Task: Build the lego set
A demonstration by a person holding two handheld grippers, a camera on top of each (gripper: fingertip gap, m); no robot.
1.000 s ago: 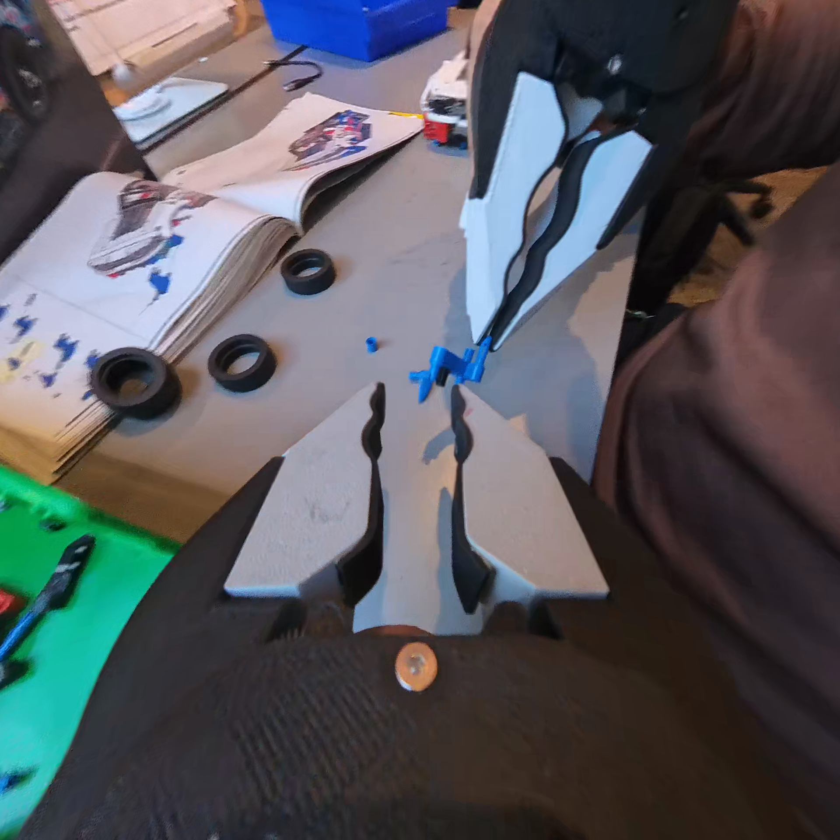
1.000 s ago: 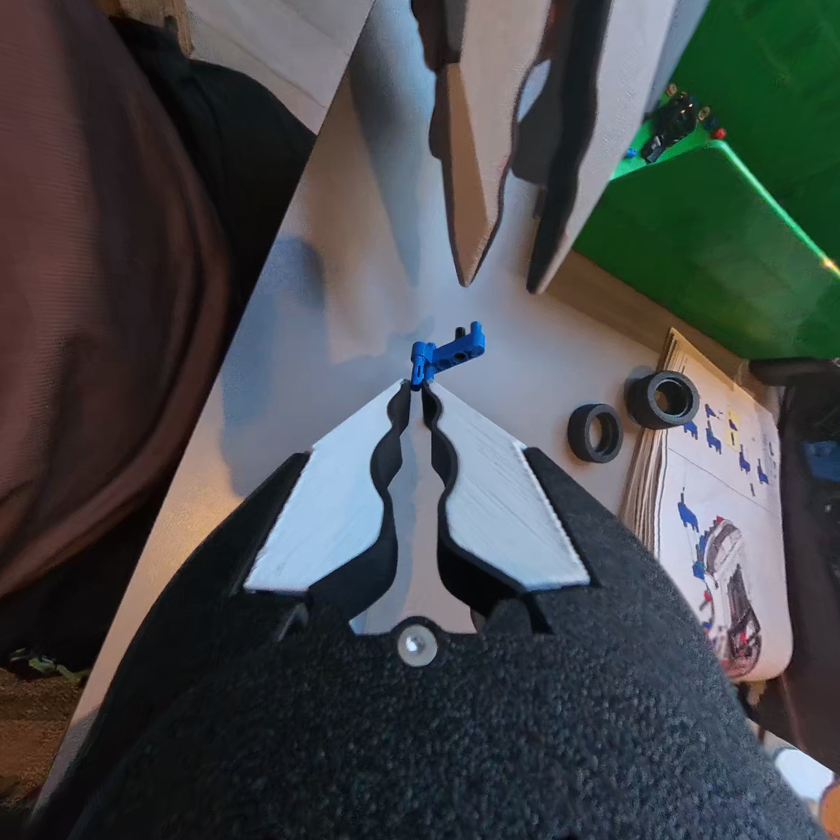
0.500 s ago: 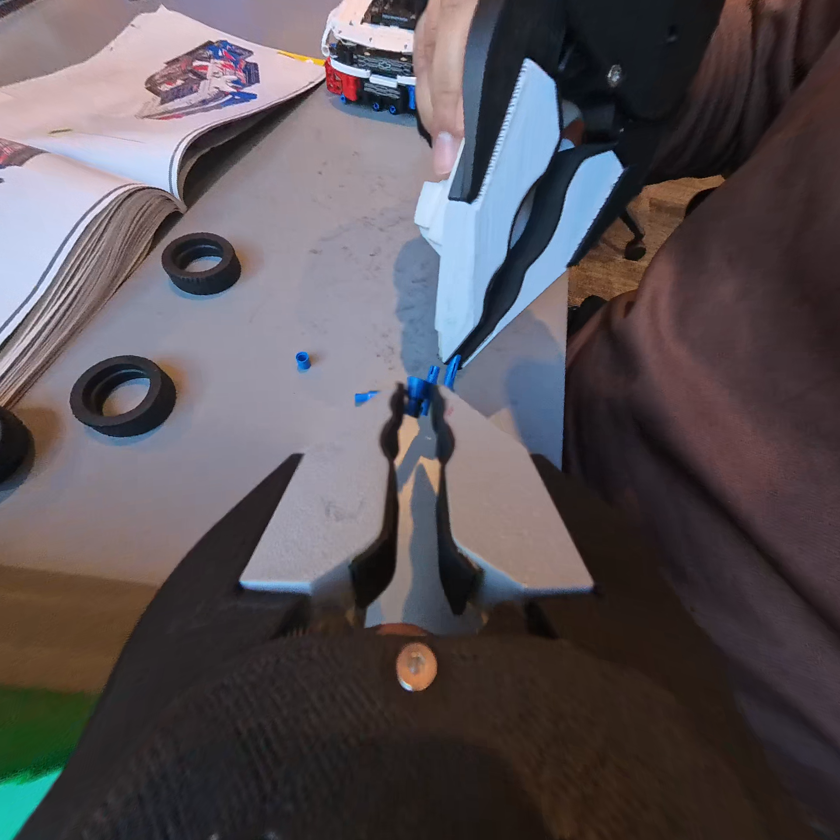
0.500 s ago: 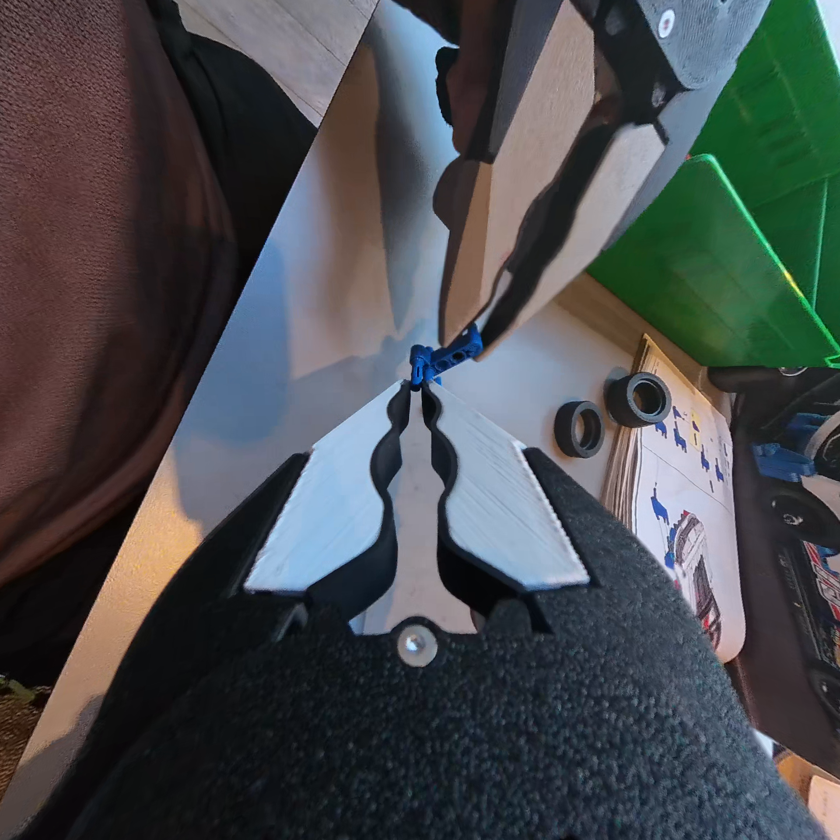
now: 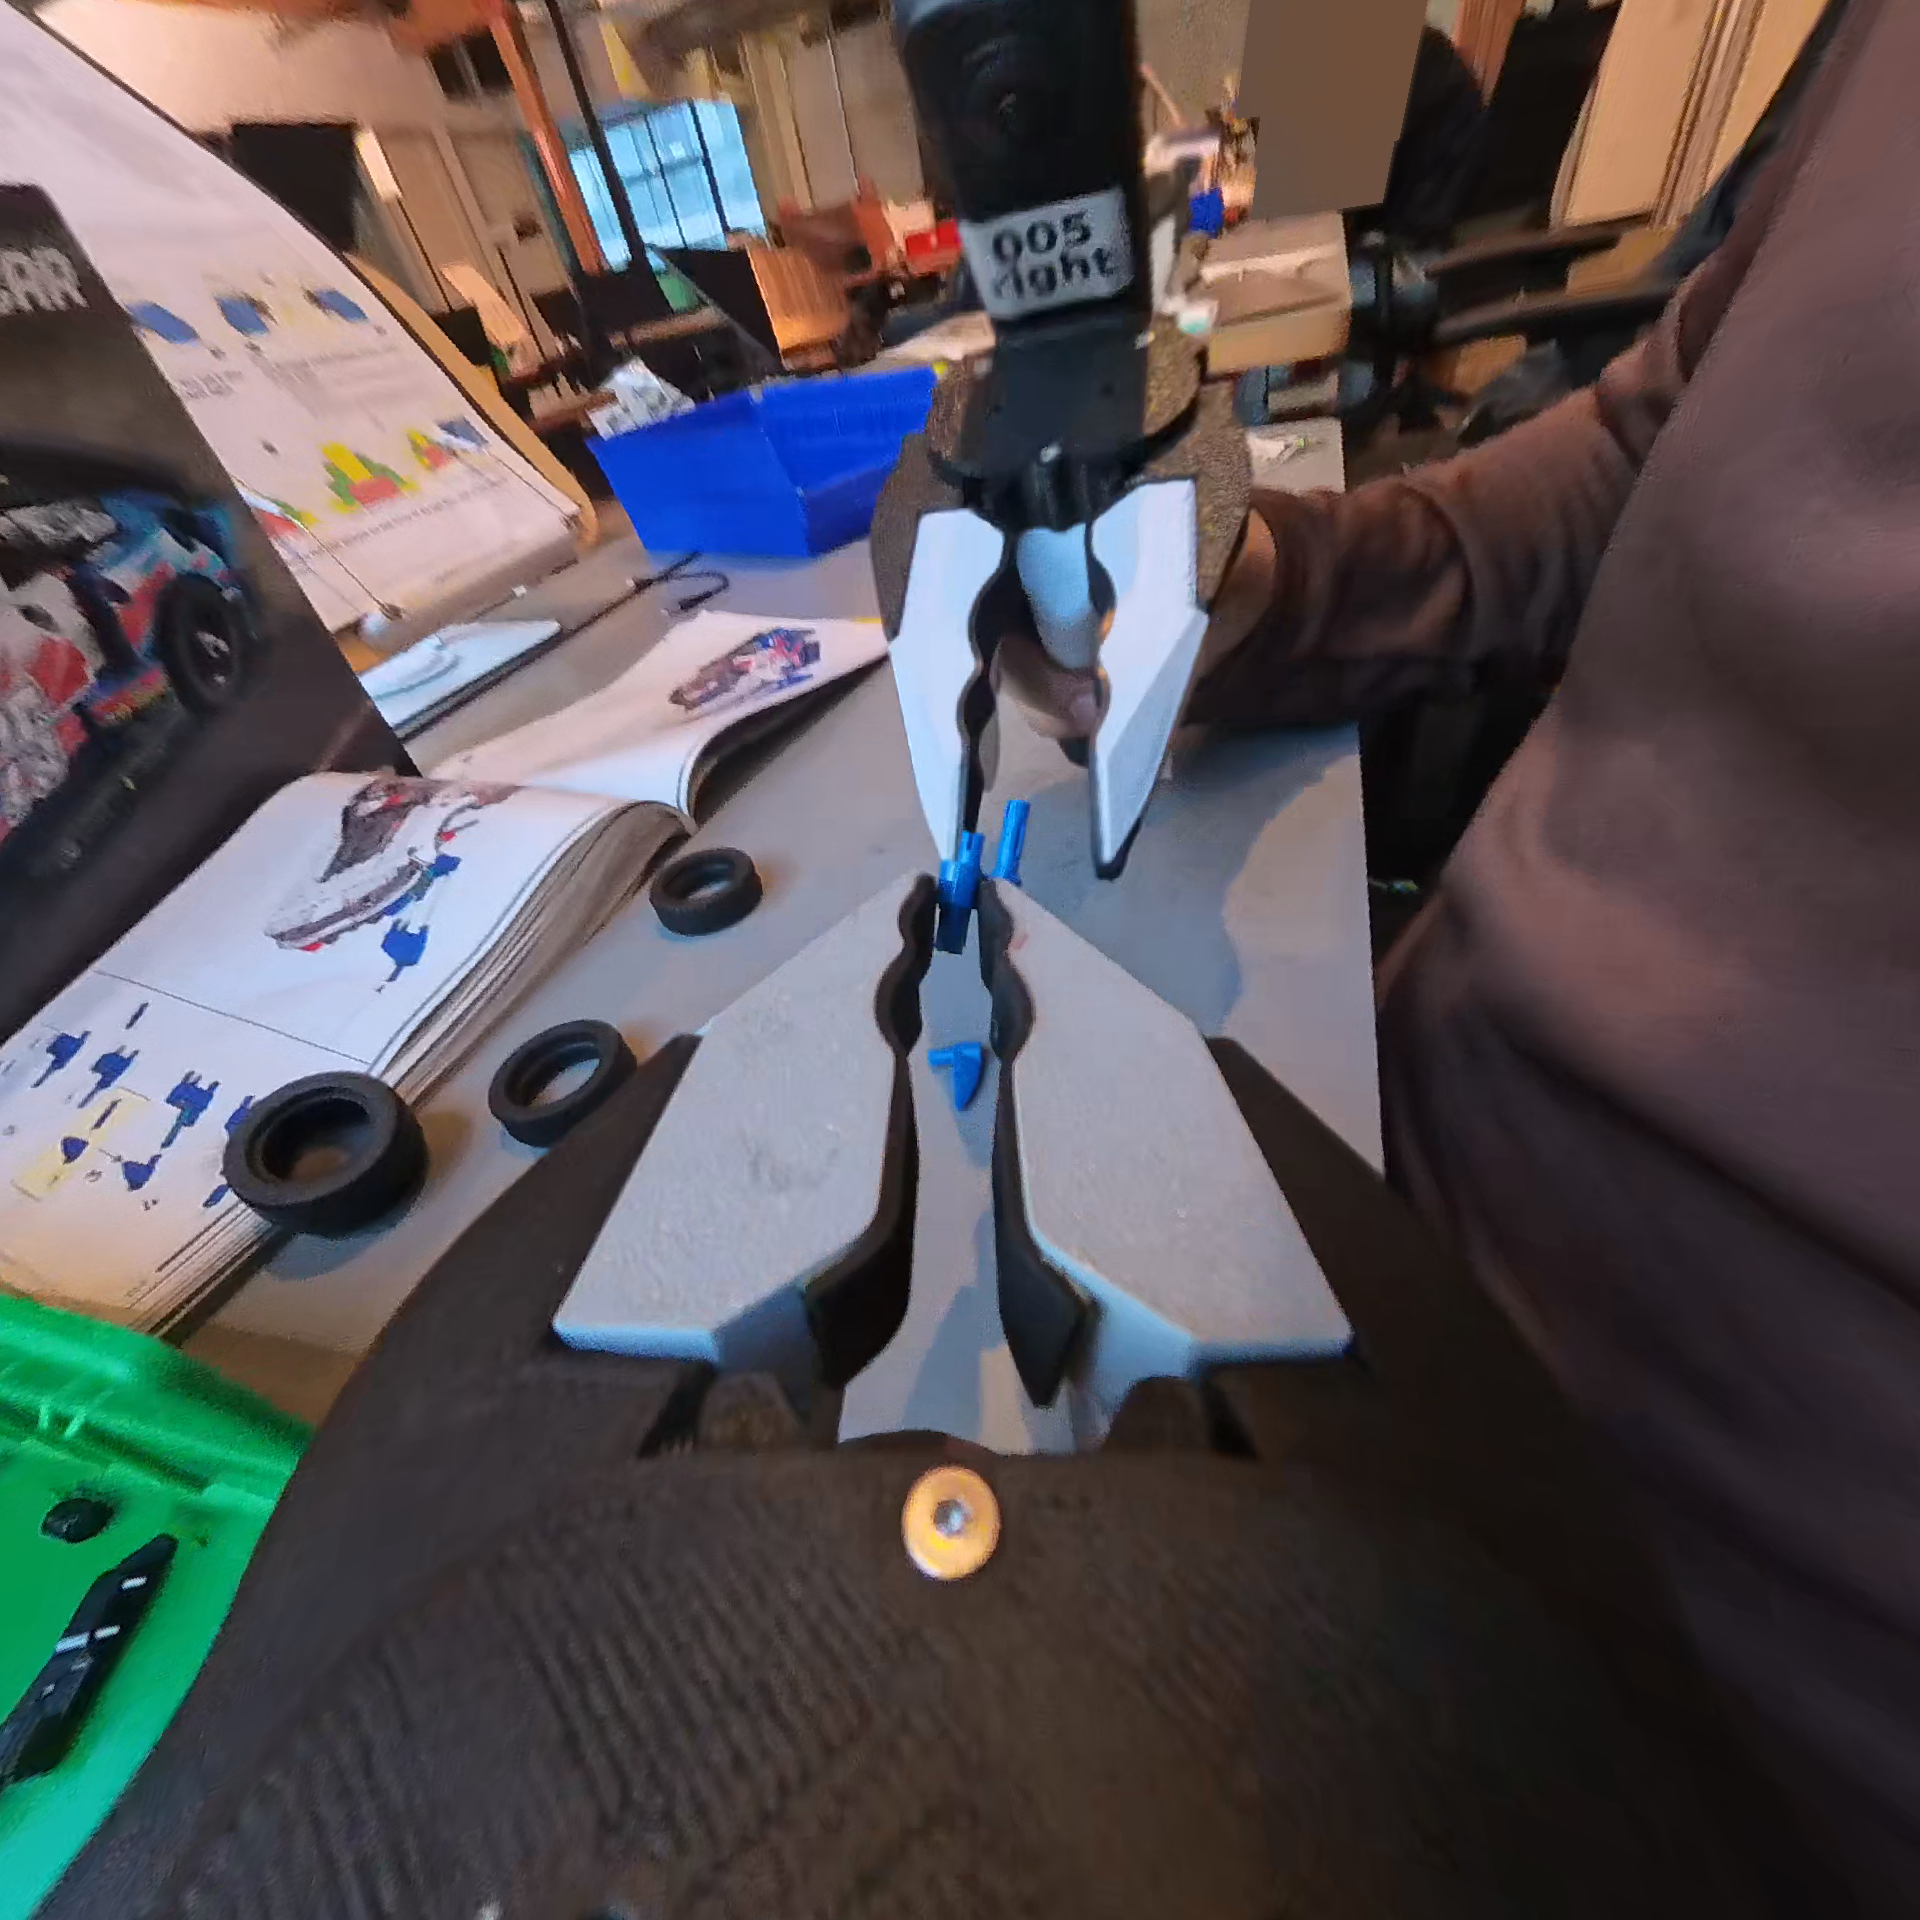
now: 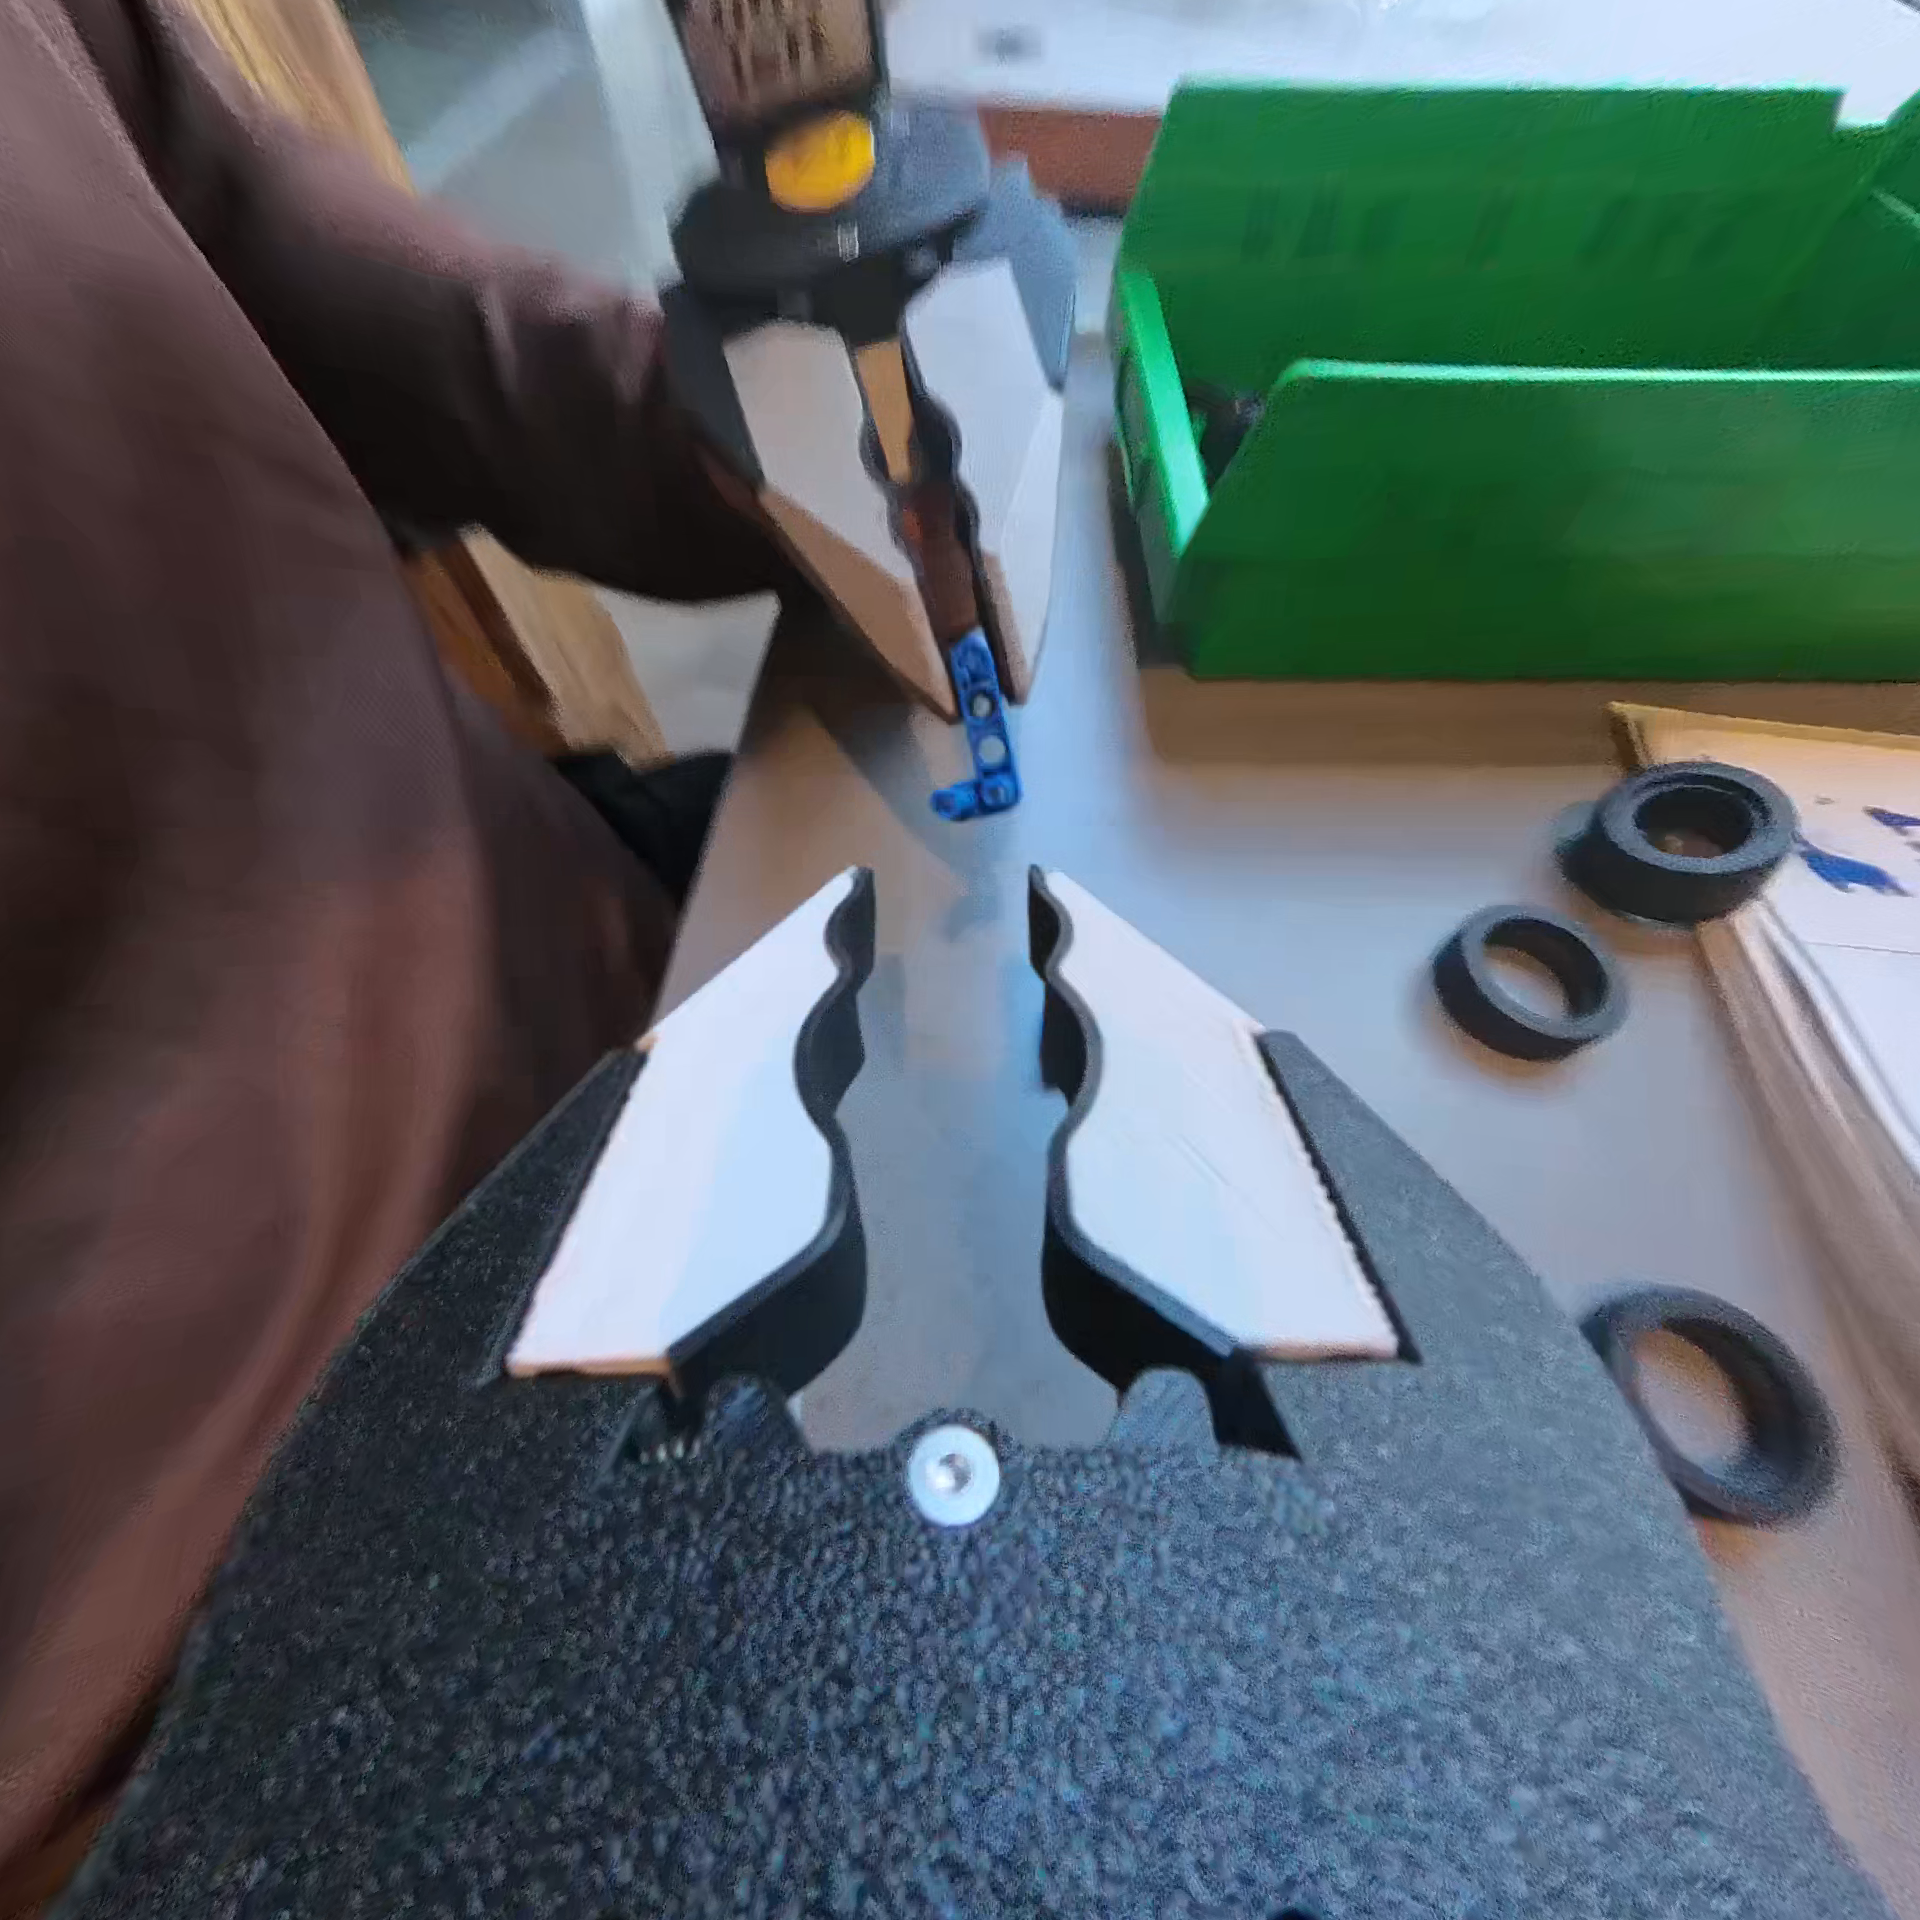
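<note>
Blue and L-shaped, the small lego beam [image 5: 957, 902] is pinched at one end between the tips of the left claw [image 5: 954, 899], held above the grey surface [image 5: 1278, 935]. The right claw [image 6: 951, 881] stands parted and empty just beside the beam's free end. A loose blue piece [image 5: 961, 1068] lies on the surface below the left claw. Three black tyres [image 6: 1527, 982] sit beside an open instruction book [image 5: 436, 914], with a green bin [image 6: 1538, 540] nearby.
</note>
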